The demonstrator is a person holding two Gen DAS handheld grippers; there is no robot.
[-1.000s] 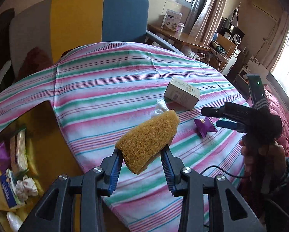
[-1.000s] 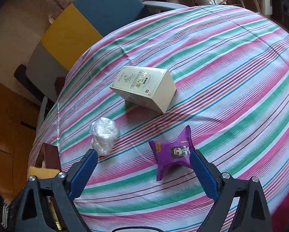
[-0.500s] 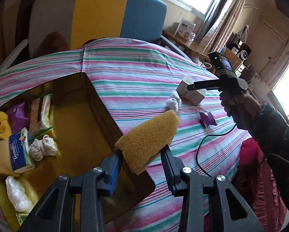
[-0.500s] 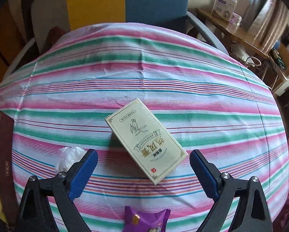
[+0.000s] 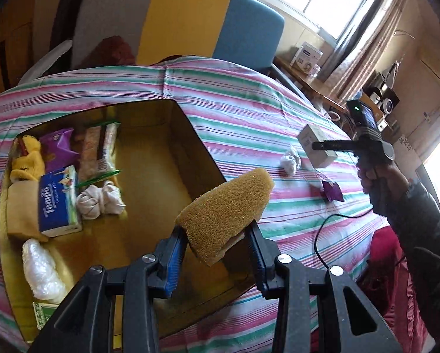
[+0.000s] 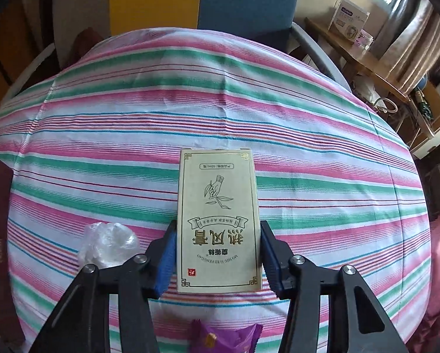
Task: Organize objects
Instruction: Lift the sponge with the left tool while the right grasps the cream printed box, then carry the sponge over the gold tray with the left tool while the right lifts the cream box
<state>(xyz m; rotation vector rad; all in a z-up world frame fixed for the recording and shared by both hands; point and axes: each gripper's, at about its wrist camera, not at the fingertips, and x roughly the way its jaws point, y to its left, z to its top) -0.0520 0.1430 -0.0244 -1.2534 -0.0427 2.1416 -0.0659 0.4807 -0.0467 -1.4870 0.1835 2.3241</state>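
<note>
My left gripper point(image 5: 217, 253) is shut on a yellow-brown sponge point(image 5: 225, 209), which hangs above the near right corner of an open yellow box point(image 5: 202, 144). On the striped tablecloth lies a cream carton with gold print point(image 6: 218, 211), also seen as the cream carton point(image 5: 316, 147) in the left wrist view. My right gripper point(image 6: 218, 253) straddles its near end, jaws closing, with both blue pads against its long sides. A purple snack packet point(image 6: 220, 335) lies just below the carton. A clear plastic wad point(image 6: 108, 244) sits to its left.
Inside the box are a blue Tempo tissue pack point(image 5: 58, 200), a knotted white cloth point(image 5: 99, 200), bubble wrap point(image 5: 42, 267) and a yellow plush point(image 5: 26, 161). A yellow-and-blue chair point(image 5: 190, 23) stands behind the table. A person's sleeve point(image 5: 411, 211) and a cable point(image 5: 325, 235) cross the right side.
My left gripper carried the sponge leftward from over the cloth to over the box. My right gripper shifted from the purple packet to the cream carton, rolled in line with it, and its jaws narrowed onto it.
</note>
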